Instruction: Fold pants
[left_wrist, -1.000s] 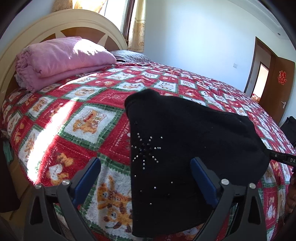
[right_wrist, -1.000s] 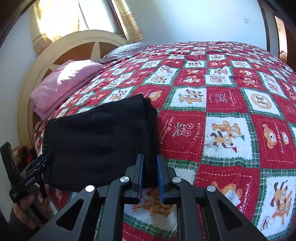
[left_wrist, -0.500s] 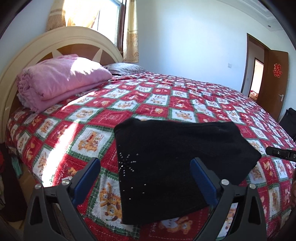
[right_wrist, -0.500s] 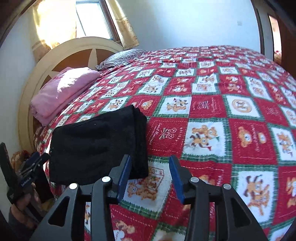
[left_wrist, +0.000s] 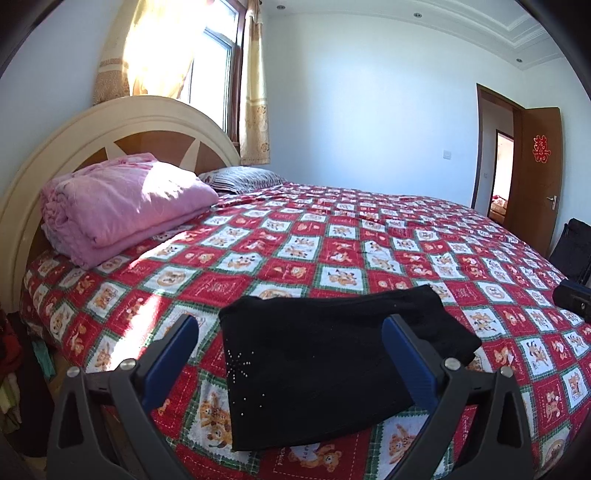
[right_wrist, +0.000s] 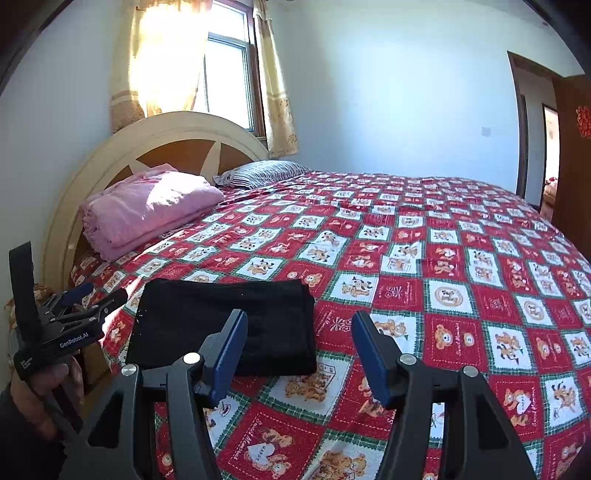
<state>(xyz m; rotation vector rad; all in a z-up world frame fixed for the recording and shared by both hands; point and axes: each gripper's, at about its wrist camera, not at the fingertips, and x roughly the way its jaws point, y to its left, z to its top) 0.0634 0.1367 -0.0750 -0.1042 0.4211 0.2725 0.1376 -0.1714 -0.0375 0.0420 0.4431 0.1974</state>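
**The pants are folded and both your grippers are empty**

The black pants (left_wrist: 325, 365) lie in a neat flat stack on the bed (left_wrist: 332, 251). They sit near the bed's front edge, close to the corner on the headboard (right_wrist: 110, 158) side. A little star of shiny beads shows on top of them. In the right wrist view the pants (right_wrist: 221, 325) look like a tidy dark block with thick folded layers along the side away from the headboard.

Your left gripper (left_wrist: 291, 354) is wide open and holds nothing. It hangs above the pants, not touching them. Your right gripper (right_wrist: 299, 350) is wide open too, and it holds nothing. It sits up off the bed, with one finger over the pants' corner and the other over the bear blanket (right_wrist: 443, 295).

I think the folding step is done, or very nearly done. The stack looks even, and no leg sticks out that I can see.

What comes next looks small. You could check the edges and pat down any bump. If one corner looks loose, pinch just that corner and lay it flat. Go slow, so you do not drag the whole stack off the bed's front edge.

The pink blanket (left_wrist: 122, 206) and striped pillow (right_wrist: 262, 171) are far off by the headboard, out of your way.
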